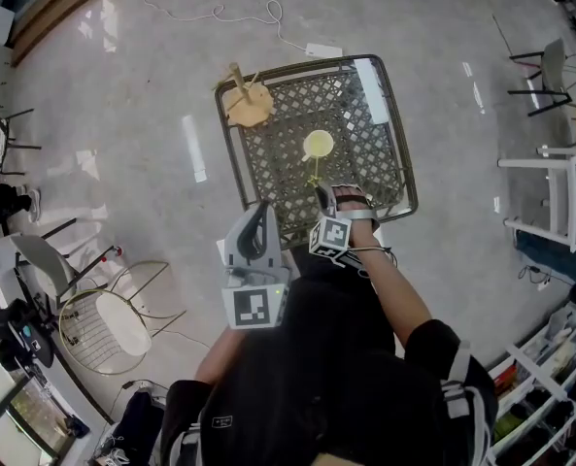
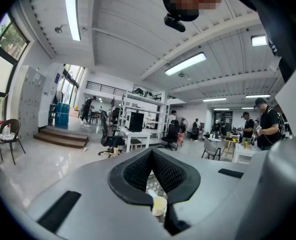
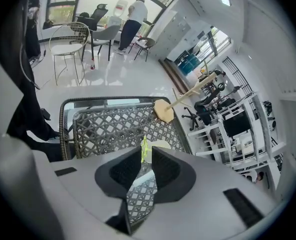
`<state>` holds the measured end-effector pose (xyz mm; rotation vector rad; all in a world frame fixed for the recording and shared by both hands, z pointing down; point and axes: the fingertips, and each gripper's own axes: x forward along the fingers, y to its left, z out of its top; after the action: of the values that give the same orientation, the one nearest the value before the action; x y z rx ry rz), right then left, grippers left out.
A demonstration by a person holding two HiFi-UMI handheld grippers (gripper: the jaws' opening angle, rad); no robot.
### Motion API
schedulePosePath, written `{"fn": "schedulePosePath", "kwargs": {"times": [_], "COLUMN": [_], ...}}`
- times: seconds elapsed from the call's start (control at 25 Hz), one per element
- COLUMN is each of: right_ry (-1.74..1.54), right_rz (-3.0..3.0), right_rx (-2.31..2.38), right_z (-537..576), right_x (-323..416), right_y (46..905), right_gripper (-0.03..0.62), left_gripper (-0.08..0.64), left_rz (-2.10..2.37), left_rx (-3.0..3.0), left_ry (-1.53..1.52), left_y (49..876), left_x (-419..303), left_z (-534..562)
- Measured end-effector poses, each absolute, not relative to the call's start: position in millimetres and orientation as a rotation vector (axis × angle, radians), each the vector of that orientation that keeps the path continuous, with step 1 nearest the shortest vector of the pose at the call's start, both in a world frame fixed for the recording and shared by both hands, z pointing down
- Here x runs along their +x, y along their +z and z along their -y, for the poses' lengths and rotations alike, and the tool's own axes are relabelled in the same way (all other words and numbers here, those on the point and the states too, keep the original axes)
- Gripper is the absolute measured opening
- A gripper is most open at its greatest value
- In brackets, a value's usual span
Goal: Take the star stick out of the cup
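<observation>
A pale yellow cup (image 1: 318,145) stands near the middle of the dark lattice table (image 1: 365,173). A thin yellow-green star stick (image 1: 314,172) leans out of it toward me. My right gripper (image 1: 322,191) is at the stick's near end. In the right gripper view the stick (image 3: 144,149) sits in the narrow gap between the pads of that gripper (image 3: 147,151), which is shut on it, with the cup (image 3: 160,144) just beyond. My left gripper (image 1: 257,223) is held up off the table's near edge, shut and empty (image 2: 151,152); the cup (image 2: 159,205) shows below its pads.
A wooden disc with an upright peg (image 1: 247,103) sits at the table's far left corner, and a white strip (image 1: 372,89) lies along its far right edge. A white wire chair (image 1: 103,328) stands at the left, and shelving (image 1: 545,386) at the right.
</observation>
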<state>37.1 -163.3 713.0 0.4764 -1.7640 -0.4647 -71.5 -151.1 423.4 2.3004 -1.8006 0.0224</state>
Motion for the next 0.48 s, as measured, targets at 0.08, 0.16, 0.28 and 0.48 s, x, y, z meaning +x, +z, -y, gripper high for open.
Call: {"fn": "schedulePosePath", "kwargs": {"times": [0.08,0.16,0.28,0.48], "right_ry": [-0.467,-0.465,-0.464,-0.45], "right_rz": [1.769,1.774,1.782,1.788], "right_rx": [0.47,0.463,0.447,0.444], "right_z": [163.4,162.9,162.2,158.9], "right_x": [36.2,36.3,36.5,36.8], "right_y": [712.5,712.6,712.8,714.5], "right_gripper": [0.052,0.052,0.052,0.052], "left_gripper": [0.015,0.015,0.015,0.015], "left_rz": [1.799,1.8,1.803,1.801], "left_rx": [2.301,2.303,2.306,2.298], "left_ry": [0.022,0.017,0.017,0.01], "left_y": [423.5,423.9,424.5,423.3], "left_x": [-71.1,-70.4,-68.9,-66.8], "left_z": [152.3,153.2,155.2,155.5]}}
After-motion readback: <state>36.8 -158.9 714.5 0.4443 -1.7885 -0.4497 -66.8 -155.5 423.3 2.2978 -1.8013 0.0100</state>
